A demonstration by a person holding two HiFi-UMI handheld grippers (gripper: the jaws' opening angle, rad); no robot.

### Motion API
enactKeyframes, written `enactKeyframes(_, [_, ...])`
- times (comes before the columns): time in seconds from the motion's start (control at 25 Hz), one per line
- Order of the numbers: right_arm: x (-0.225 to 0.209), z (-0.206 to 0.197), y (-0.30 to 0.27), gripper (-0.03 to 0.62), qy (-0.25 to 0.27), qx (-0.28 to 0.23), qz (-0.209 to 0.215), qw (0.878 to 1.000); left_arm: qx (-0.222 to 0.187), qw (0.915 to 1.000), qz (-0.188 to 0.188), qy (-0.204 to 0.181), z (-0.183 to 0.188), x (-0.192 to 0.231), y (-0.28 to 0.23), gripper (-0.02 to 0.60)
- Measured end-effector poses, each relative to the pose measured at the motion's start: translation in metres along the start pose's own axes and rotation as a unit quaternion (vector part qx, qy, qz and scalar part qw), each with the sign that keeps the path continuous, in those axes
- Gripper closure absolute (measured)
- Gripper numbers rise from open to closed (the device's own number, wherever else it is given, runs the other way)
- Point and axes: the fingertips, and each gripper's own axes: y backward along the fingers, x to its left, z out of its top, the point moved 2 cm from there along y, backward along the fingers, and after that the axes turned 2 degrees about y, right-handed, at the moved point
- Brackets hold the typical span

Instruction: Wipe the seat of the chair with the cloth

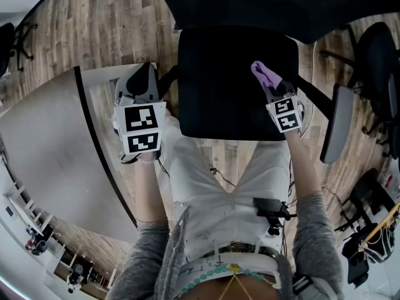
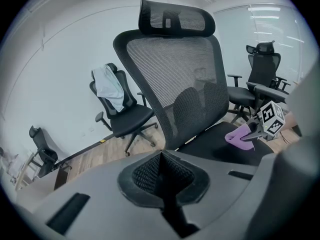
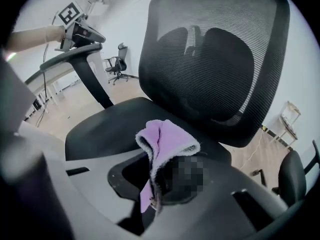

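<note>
The black seat (image 1: 234, 83) of an office chair lies in front of me in the head view, and its mesh backrest (image 2: 175, 79) rises behind it. My right gripper (image 1: 270, 83) is over the seat's right part, shut on a purple cloth (image 1: 265, 74). In the right gripper view the cloth (image 3: 162, 144) bunches up out of the jaws above the seat (image 3: 110, 129). My left gripper (image 1: 145, 74) hangs by the chair's left armrest (image 3: 75, 56), off the seat. Its jaws (image 2: 162, 156) are shut with nothing in them.
A curved white desk (image 1: 50, 149) stands to my left. The chair's right armrest (image 1: 337, 120) sticks out beside the right gripper. Other office chairs stand around on the wood floor, one with a light garment (image 2: 112, 89) over its back.
</note>
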Motion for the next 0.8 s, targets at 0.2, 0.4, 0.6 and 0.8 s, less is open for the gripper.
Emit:
enactKeyframes(0.2, [0.045,0.028,-0.007,0.546,0.009,-0.029,0.053,0.998,0.001,1.0000,-0.001,0.000,0.000,-0.002,0.000,0.571])
enactKeyframes(0.4, [0.087,0.060,-0.015,0.546,0.012,-0.057,0.107,0.993,0.001,1.0000,0.001,-0.002,0.002,-0.002,0.000,0.571])
enactKeyframes(0.6, [0.143,0.080,-0.026,0.546,0.056,-0.063,0.164,0.983,0.001,1.0000,0.000,-0.003,0.004,-0.003,0.001,0.571])
enactKeyframes(0.8, [0.186,0.089,-0.042,0.546,0.084,-0.053,0.197,0.975,0.000,1.0000,-0.001,-0.002,0.005,-0.006,0.003,0.571])
